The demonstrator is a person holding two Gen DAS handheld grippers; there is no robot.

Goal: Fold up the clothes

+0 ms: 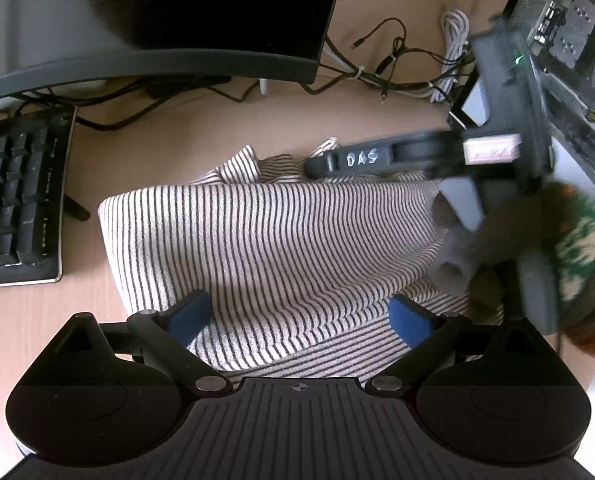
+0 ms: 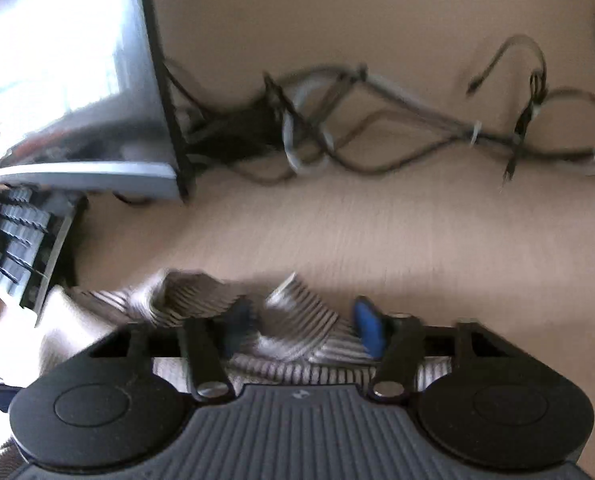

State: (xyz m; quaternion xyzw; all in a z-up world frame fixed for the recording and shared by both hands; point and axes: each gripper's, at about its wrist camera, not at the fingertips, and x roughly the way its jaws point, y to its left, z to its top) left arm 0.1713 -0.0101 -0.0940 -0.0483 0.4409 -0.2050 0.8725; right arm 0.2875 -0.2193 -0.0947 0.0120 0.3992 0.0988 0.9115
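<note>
A striped shirt [image 1: 281, 236] lies on the counter [image 1: 185, 152], near the keyboard [image 1: 13, 196]. Left gripper [image 1: 299, 316] fingers spread wide above it; right gripper [image 2: 303, 330] fingers spread, with a bunched fold between them.

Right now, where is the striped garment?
The striped garment lies on the desk, right of the keyboard, before the monitor.

left tongs [image 1: 301, 316] spread wide, right tongs [image 2: 303, 326] apart
</note>
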